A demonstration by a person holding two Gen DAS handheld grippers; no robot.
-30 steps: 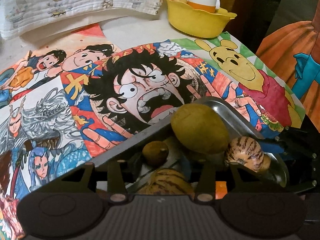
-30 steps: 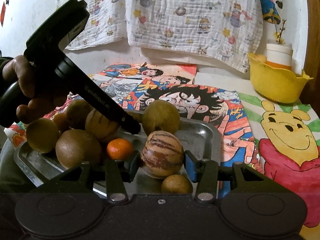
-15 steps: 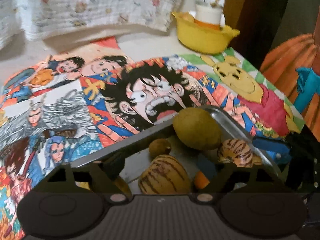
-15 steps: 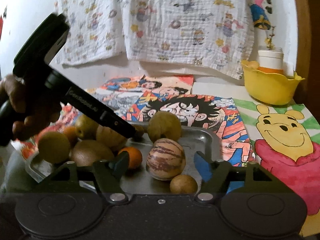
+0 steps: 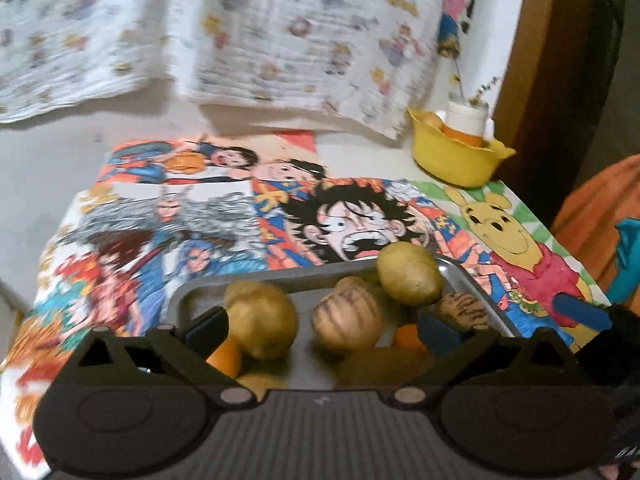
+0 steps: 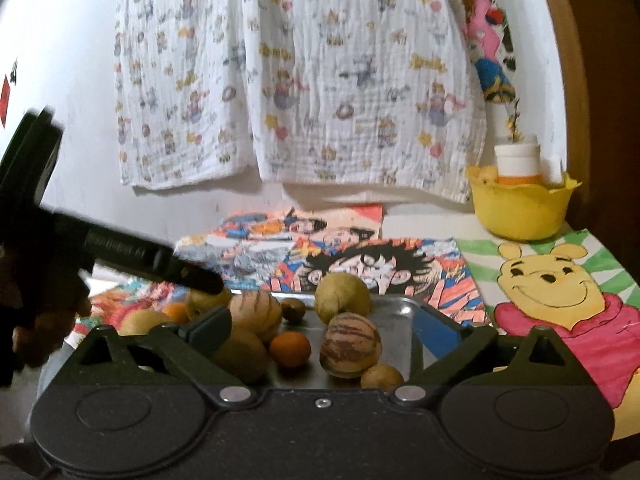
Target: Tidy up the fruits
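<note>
Looking along the left gripper (image 5: pixel 322 324): fingers spread wide, having just been opening, and gripping nothing. Between them, in line of sight only, a yellow-green fruit (image 5: pixel 262 326) to the left and a pale striped melon (image 5: pixel 346 322) to the right, both lying on the metal tray (image 5: pixel 256 280) and untouched by the pads.

Looking along the right gripper (image 6: pixel 324 322): at far left, a hand (image 6: pixel 40 320) wrapped round the other tool, reaching over the tray's left end. Then, left to right on the tray: a heap of yellow-brown fruit, a small orange (image 6: pixel 290 349), a brown-striped melon (image 6: pixel 350 346), and a little brown fruit (image 6: pixel 382 378) near the front. Fingers here likewise wide apart, having just been opening, closed on nothing, with the orange and the brown-striped melon in the gap but clear of both pads. Further right, on the cartoon-covered surface (image 6: pixel 560 280), well apart from the tray, a yellow bowl (image 6: pixel 520 208) holding a white jar.
</note>
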